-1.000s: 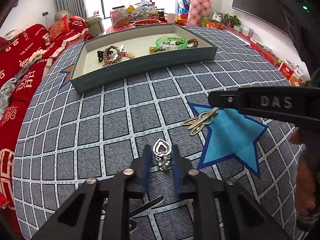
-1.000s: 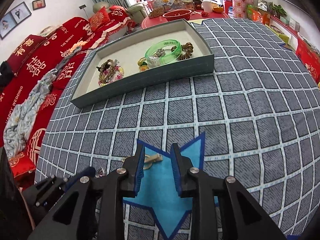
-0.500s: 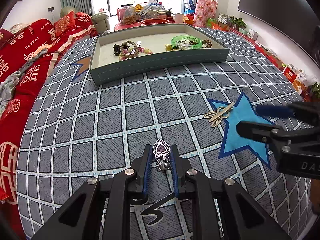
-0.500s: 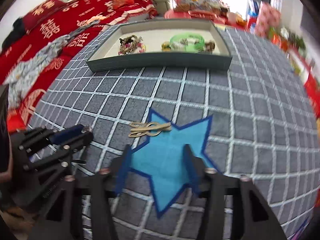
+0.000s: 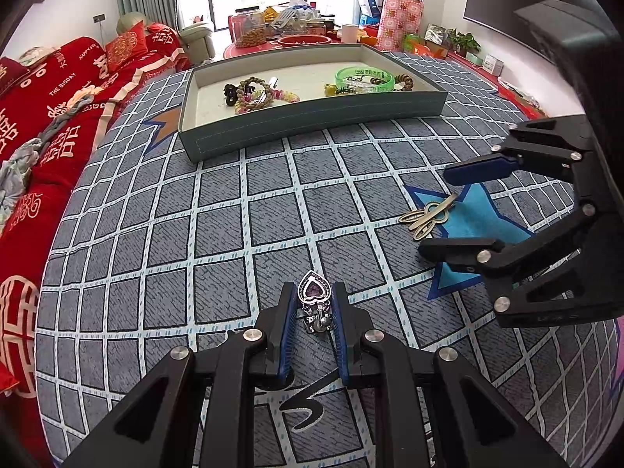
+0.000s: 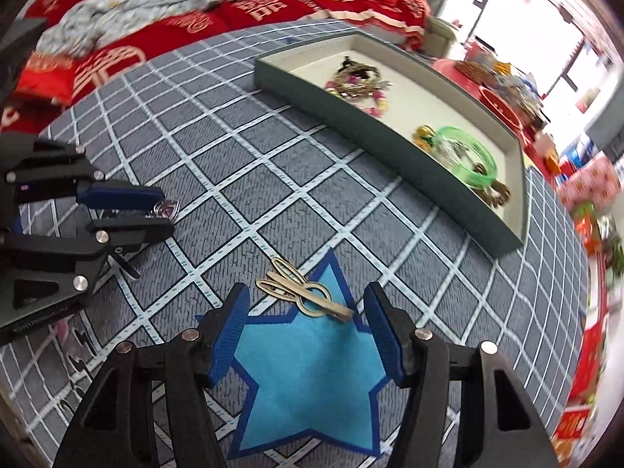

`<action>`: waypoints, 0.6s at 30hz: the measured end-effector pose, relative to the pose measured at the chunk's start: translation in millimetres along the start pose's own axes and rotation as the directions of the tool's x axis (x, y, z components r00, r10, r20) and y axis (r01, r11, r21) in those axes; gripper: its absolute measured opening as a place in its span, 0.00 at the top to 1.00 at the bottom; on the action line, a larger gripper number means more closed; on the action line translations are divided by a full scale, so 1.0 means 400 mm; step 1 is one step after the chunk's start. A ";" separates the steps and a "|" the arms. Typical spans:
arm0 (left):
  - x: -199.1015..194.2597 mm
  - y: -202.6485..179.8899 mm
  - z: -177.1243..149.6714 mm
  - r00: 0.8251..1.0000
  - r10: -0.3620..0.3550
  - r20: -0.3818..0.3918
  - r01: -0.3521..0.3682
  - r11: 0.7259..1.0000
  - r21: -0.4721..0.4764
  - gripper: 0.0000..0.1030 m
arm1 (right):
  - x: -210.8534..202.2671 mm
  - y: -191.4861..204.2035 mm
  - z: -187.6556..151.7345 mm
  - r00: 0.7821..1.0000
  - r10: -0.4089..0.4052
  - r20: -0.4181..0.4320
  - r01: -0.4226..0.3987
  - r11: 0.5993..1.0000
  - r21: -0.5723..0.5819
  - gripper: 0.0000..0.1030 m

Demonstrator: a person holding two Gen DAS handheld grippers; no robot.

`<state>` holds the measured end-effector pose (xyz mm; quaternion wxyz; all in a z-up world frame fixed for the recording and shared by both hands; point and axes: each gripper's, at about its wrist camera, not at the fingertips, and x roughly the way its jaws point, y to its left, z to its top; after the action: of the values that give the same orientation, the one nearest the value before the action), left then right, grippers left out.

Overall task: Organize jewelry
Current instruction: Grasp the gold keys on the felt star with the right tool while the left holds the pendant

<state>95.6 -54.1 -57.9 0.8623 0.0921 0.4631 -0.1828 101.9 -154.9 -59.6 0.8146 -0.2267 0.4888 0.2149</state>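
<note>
Since the earlier frames the right gripper [image 6: 308,329] has been spreading its jaws wide and swinging in over the gold hair clip [image 6: 304,292], while the left gripper [image 5: 314,312] has been keeping its narrow pinch on the heart pendant [image 5: 313,290].

Low in the left wrist frame, that pendant is sitting clamped between the blue pads [image 5: 288,323], seemingly just above the grey checked cloth [image 5: 218,226]. At lower centre of the right wrist frame, the open fingers are flanking the clip, touching nothing; it is lying half on the blue star patch [image 6: 312,382].

Judging by this, the picking-up step is under way: the right jaws need lowering and closing on the thin clip. Farther off, the tray [image 5: 312,117] at the frame's upper middle is already holding bracelets [image 5: 253,91] and a green bangle [image 5: 364,76]
</note>
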 end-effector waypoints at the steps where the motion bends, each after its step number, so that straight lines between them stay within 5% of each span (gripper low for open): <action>1: 0.000 0.000 -0.001 1.000 -0.001 -0.001 0.001 1.000 0.000 0.69 | 0.001 -0.001 0.003 1.000 0.009 0.005 -0.009 1.000 -0.008 0.38; 7: -0.006 0.007 -0.006 1.000 -0.003 -0.001 0.003 1.000 -0.013 0.69 | 0.005 -0.017 -0.008 0.993 0.114 -0.002 -0.113 0.988 0.103 0.61; 12: -0.008 0.010 -0.007 1.000 -0.004 -0.001 0.004 1.000 -0.017 0.69 | -0.011 0.007 -0.031 0.996 0.091 -0.005 -0.088 0.976 0.197 0.80; 18: -0.008 0.010 -0.008 1.000 -0.005 0.001 0.005 1.000 -0.021 0.69 | -0.028 0.026 -0.057 0.998 0.061 0.000 -0.058 0.951 0.304 0.81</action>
<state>93.1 -48.5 -56.9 0.8630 0.0819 0.4649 -0.1801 75.1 -161.0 -60.9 0.8306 -0.0847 0.5264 0.1607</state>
